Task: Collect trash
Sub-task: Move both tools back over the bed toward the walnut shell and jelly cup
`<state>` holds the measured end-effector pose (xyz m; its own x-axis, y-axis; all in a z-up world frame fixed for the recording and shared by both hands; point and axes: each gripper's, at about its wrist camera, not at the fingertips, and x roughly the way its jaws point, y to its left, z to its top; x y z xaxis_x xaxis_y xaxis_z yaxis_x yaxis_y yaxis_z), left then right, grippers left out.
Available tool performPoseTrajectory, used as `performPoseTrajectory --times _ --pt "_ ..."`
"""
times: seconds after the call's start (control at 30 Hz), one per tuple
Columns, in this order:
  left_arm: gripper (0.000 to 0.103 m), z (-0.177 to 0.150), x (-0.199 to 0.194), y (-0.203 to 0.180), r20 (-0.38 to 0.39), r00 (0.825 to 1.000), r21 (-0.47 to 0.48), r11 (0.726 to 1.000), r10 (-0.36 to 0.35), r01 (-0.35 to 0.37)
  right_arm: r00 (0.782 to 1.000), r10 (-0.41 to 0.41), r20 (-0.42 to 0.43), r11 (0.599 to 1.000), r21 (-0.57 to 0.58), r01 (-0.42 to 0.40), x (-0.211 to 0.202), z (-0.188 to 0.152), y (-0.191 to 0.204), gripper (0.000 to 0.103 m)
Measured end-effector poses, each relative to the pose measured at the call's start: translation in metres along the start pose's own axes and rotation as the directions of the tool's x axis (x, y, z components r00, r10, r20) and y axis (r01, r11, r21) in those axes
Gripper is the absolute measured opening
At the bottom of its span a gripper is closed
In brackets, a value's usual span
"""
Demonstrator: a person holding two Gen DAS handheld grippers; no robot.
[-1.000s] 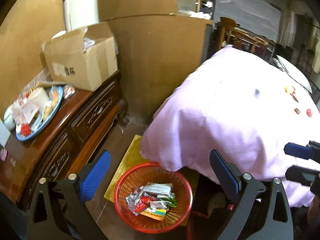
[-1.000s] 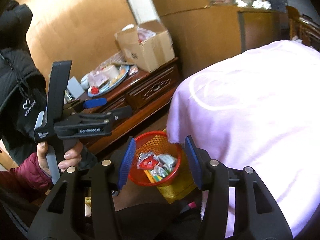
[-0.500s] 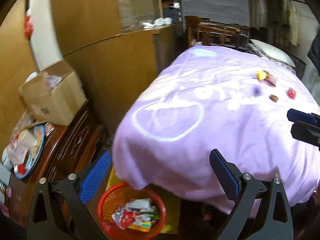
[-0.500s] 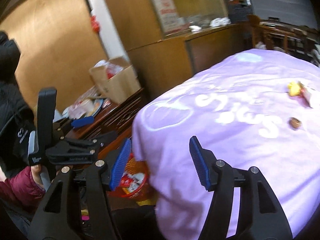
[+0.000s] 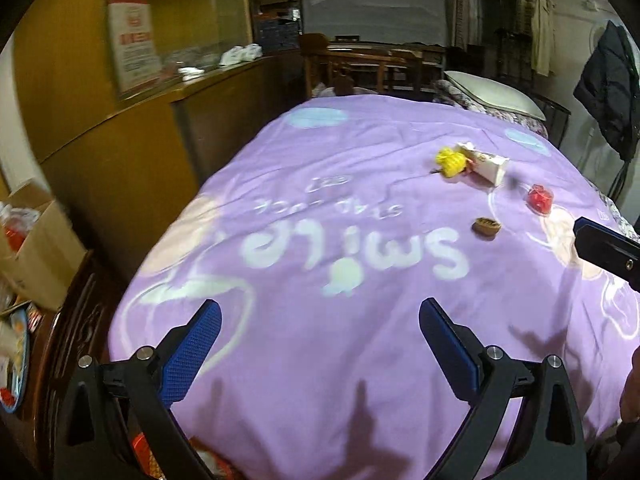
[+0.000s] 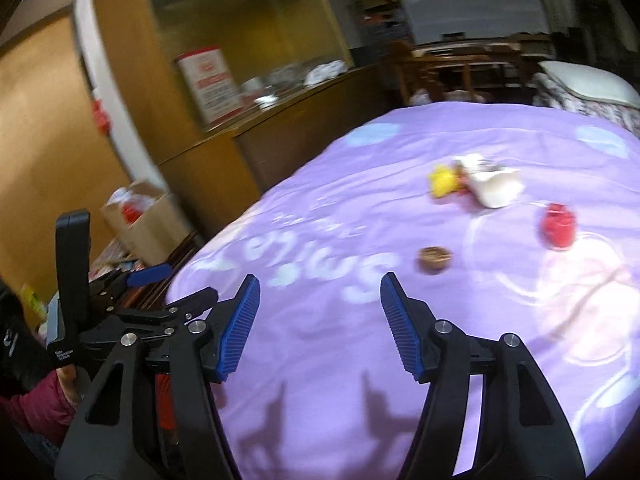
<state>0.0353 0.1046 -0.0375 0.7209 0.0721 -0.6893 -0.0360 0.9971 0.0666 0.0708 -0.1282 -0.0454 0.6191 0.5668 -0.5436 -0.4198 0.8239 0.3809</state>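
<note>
Your left gripper (image 5: 320, 344) gapes empty; your right gripper (image 6: 320, 320) is opening, nothing between. The brown scrap (image 6: 435, 258) lies mid-bedspread (image 6: 320, 360), other litter toward the far edge (soft cloth): you risk pinching fabric.

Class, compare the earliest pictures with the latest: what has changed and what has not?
Both grippers swung away from the red basket by the floor to face the purple quilt. The right gripper is opening, empty; the left gripper stays open and empty. The scraps on the quilt lie untouched.

Purple bedspread (image 5: 360, 248), wooden partition (image 5: 132, 152), dim room.
</note>
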Motion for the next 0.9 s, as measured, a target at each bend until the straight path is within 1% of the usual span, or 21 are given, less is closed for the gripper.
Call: performPoseTrajectory --times 0.1,0.17,0.23,0.3,0.4,0.43,0.5,0.6,0.67,0.7,0.8,0.9 --pt "0.097 0.013 0.021 -0.020 -0.015 1.000 0.024 1.000 -0.012 0.012 0.998 -0.063 0.012 0.998 0.033 0.062 0.000 0.005 -0.028 0.067" --pt "0.097 0.021 0.036 -0.033 -0.027 0.999 0.042 0.999 -0.017 0.018 0.992 -0.122 0.020 0.991 0.056 0.120 0.001 0.008 -0.049 0.071" --pt "0.097 0.029 0.052 -0.047 -0.043 0.999 0.053 0.998 -0.028 0.030 0.985 -0.170 0.020 0.982 0.087 0.168 0.002 0.011 -0.070 0.073" --pt "0.097 0.034 0.065 -0.056 -0.057 0.998 0.053 0.998 -0.042 0.045 0.980 -0.198 0.020 0.975 0.111 0.195 0.004 0.013 -0.087 0.074" --pt "0.097 0.041 0.085 -0.068 -0.081 0.995 0.048 0.997 -0.051 0.055 0.962 -0.271 0.024 0.954 0.144 0.265 0.005 0.014 -0.116 0.077" --pt "0.097 0.043 0.092 -0.073 -0.089 0.995 0.049 0.997 -0.052 0.056 0.951 -0.308 0.022 0.941 0.156 0.301 0.006 0.013 -0.127 0.077" --pt "0.097 0.044 0.103 -0.080 -0.103 0.993 0.054 0.997 -0.050 0.056 0.940 -0.342 0.012 0.928 0.165 0.335 0.009 0.011 -0.141 0.078" --pt "0.097 0.046 0.115 -0.089 -0.122 0.991 0.058 0.996 -0.055 0.063 0.915 -0.403 -0.007 0.902 0.169 0.398 0.015 0.007 -0.160 0.078" --pt "0.097 0.048 0.120 -0.095 -0.128 0.990 0.063 0.995 -0.066 0.074 0.902 -0.430 -0.024 0.886 0.177 0.427 0.020 0.004 -0.173 0.081" --pt "0.097 0.048 0.122 -0.098 -0.128 0.989 0.066 0.994 -0.075 0.084 0.902 -0.431 -0.033 0.883 0.189 0.429 0.022 0.003 -0.178 0.081" --pt "0.097 0.051 0.128 -0.111 -0.127 0.986 0.082 0.989 -0.110 0.121 0.922 -0.378 -0.089 0.885 0.260 0.388 0.031 -0.002 -0.197 0.082" --pt "0.097 0.054 0.138 -0.129 -0.134 0.980 0.106 0.982 -0.144 0.159 0.940 -0.329 -0.088 0.886 0.315 0.340 0.032 -0.003 -0.208 0.085"
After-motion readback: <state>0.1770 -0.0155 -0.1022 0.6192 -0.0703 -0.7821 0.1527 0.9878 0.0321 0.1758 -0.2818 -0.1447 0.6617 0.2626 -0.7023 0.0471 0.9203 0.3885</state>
